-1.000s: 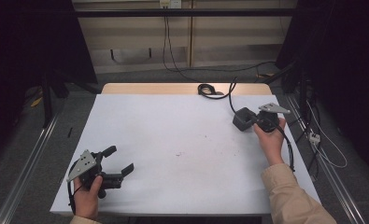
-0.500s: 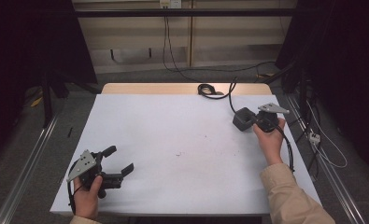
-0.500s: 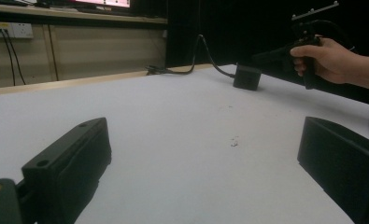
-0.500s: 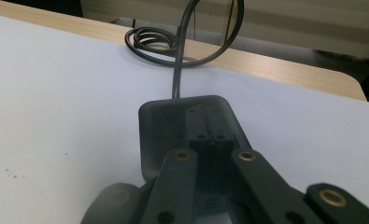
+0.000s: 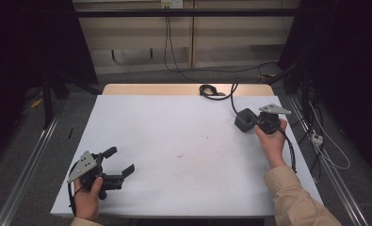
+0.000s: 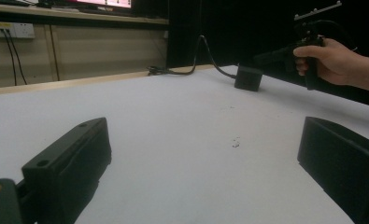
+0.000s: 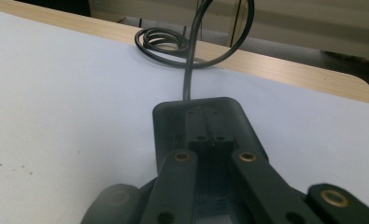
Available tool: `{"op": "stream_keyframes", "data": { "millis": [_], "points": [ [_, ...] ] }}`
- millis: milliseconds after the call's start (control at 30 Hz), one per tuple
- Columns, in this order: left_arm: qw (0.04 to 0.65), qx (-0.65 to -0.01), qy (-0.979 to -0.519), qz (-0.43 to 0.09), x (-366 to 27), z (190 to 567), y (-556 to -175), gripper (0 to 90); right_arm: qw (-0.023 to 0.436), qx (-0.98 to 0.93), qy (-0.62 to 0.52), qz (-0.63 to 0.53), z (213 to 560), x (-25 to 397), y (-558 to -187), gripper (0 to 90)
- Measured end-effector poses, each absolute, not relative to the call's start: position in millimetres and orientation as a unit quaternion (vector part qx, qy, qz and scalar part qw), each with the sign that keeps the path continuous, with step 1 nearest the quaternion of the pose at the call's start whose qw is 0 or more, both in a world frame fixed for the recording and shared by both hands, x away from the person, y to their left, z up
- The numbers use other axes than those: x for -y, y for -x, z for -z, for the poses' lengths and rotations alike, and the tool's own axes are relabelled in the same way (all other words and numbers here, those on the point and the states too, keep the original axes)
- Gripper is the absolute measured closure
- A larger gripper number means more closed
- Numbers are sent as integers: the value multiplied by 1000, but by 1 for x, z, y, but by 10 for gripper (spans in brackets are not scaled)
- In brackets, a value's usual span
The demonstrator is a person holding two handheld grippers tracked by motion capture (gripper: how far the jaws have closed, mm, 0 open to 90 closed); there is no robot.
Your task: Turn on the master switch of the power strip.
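Here the right tongs (image 5: pixel 250 121) sit clamped on a black block (image 5: pixel 244 120) with a cord (image 5: pixel 231 96) attached, likely a power adapter, at the far right part of the tabletop (image 5: pixel 174 141). The cord runs from the block to a coil (image 5: pixel 209 90) at the tabletop's far edge. The left tongs (image 5: pixel 120 162) rest near the tabletop's near left corner, spread apart, empty. Judgement: the block looks rigid, smooth, moderately heavy; grip its flat sides. The trailing cord is stiff-ish and may tug when lifted.
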State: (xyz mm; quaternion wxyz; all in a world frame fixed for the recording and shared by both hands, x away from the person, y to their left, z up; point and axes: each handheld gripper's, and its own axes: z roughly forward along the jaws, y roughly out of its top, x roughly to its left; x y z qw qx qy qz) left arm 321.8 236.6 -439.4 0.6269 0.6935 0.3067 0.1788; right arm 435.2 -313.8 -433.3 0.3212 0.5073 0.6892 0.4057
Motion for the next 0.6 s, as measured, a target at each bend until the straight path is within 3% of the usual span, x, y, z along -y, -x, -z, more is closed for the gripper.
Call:
{"op": "stream_keyframes", "data": {
  "millis": [133,567,600],
  "points": [
    [627,-306,-694,-179,-237,440,-322,25,317,-687,-508,-413,433,311,-434,896],
    [627,-306,-694,-178,-237,440,-323,25,293,-678,-514,-436,425,305,-426,677],
    [628,-307,-693,-178,-237,440,-323,25,292,-678,-512,-439,424,304,-425,623]
  ]
}}
